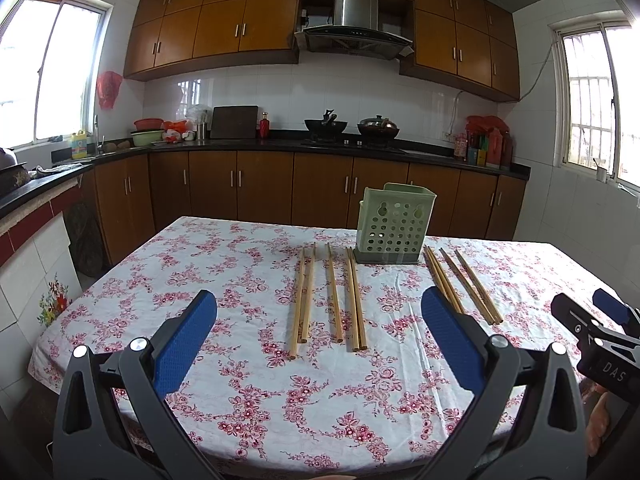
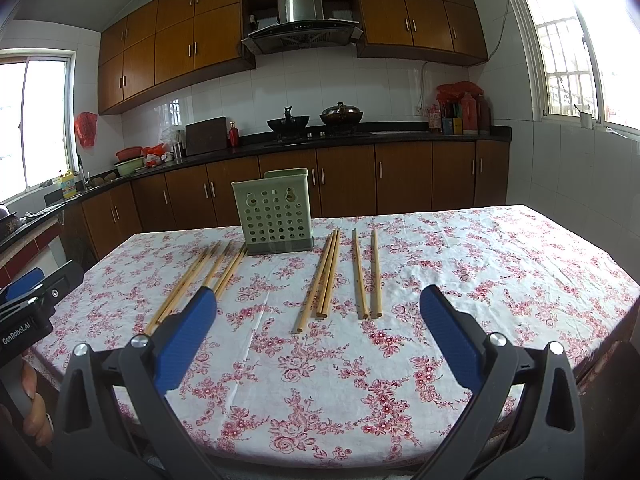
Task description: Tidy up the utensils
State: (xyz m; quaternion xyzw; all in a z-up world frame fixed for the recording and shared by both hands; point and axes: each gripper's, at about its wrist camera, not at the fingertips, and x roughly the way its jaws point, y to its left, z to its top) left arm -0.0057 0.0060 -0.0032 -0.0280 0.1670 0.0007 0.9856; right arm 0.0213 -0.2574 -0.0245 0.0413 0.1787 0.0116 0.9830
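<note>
Lying ahead of both gaping claws, chopsticks (image 1: pixel 356 300)

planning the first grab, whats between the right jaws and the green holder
In the right wrist view, only chopsticks on the floral tablecloth lie between the open right gripper and the green holder.

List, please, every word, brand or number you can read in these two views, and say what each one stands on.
"DAS" – white letters on the black body of the right claw, seen in the left wrist view.
"GenRobot.AI" – white print on the black body of the left claw, seen in the right wrist view.
Labels on the yellow bottle by the sink and on the sauce bottles on the counter: too small to read.
</note>
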